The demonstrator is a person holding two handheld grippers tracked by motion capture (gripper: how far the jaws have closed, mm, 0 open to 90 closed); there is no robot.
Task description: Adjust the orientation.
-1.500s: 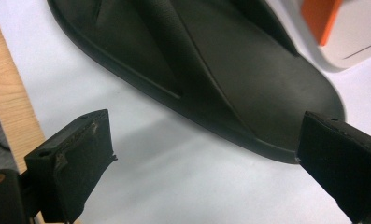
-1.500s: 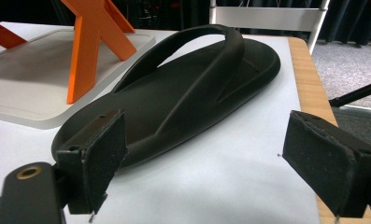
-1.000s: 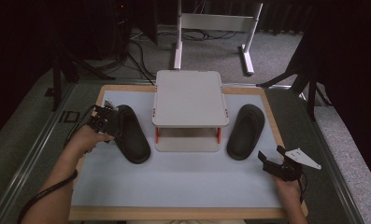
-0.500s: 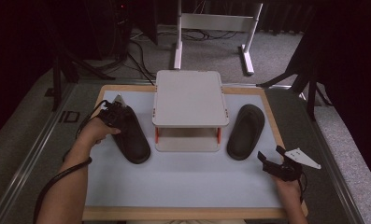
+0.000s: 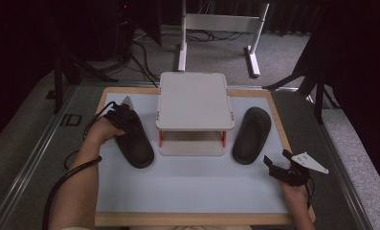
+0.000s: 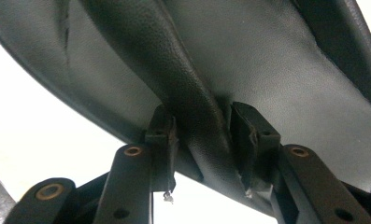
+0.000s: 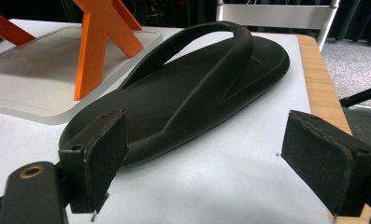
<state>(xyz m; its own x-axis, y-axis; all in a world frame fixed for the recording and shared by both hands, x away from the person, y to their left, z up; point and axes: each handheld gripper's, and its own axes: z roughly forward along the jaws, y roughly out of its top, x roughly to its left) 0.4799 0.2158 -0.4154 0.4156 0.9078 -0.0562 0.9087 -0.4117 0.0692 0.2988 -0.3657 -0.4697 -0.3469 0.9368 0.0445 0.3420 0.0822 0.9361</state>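
Now the right gripper hovers near the table's front edge, jaws spread, right flip-flop lying just ahead. Farther back the left gripper pinches the left flip-flop's strap beside the white stand; since before, it moved onto it, jaws just closing

A rack stands between two sandals on the table.
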